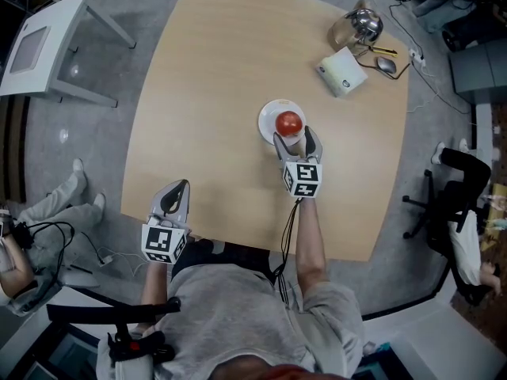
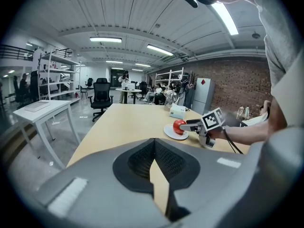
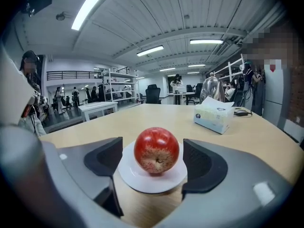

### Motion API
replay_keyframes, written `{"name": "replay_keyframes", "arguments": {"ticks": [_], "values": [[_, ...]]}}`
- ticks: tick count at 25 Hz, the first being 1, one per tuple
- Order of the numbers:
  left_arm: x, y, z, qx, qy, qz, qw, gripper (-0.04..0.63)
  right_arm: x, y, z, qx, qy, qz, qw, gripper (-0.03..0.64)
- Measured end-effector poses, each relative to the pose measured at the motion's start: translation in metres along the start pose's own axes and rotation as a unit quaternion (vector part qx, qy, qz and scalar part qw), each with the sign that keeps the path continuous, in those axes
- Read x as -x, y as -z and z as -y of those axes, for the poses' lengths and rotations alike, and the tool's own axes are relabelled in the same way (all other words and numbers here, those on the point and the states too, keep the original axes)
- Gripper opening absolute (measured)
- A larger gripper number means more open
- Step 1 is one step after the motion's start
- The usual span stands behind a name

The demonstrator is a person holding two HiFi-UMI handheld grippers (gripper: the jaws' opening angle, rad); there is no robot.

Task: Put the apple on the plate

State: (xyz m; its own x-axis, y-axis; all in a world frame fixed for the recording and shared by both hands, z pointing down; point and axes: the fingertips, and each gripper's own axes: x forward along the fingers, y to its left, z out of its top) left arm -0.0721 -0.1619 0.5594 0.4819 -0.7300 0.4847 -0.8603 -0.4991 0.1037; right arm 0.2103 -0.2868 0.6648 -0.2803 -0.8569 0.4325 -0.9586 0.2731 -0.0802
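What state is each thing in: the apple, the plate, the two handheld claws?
Round red apple: resting on the plate, untouched.
Small white plate: flat, carrying the apple.
Right gripper: jaws open, flanking the apple.
Left gripper: jaws shut, empty.

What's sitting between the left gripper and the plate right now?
Nothing. The head view shows only bare table between the left gripper and the plate, which holds the apple.
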Motion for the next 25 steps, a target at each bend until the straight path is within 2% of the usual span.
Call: {"name": "replay_keyframes", "arguments": {"ticks": [19,25], "values": [[0.031,-0.019,0.011,-0.019,0.03,0.054,0.9979,0.02,0.078,-0.05,-0.026,0.017,0.029,0.06,0.998,0.391],[0.04,-0.03,0.019,-0.029,0.045,0.073,0.9959,0.02,0.112,-0.06,-0.04,0.016,0.03,0.066,0.997,0.352]]}}
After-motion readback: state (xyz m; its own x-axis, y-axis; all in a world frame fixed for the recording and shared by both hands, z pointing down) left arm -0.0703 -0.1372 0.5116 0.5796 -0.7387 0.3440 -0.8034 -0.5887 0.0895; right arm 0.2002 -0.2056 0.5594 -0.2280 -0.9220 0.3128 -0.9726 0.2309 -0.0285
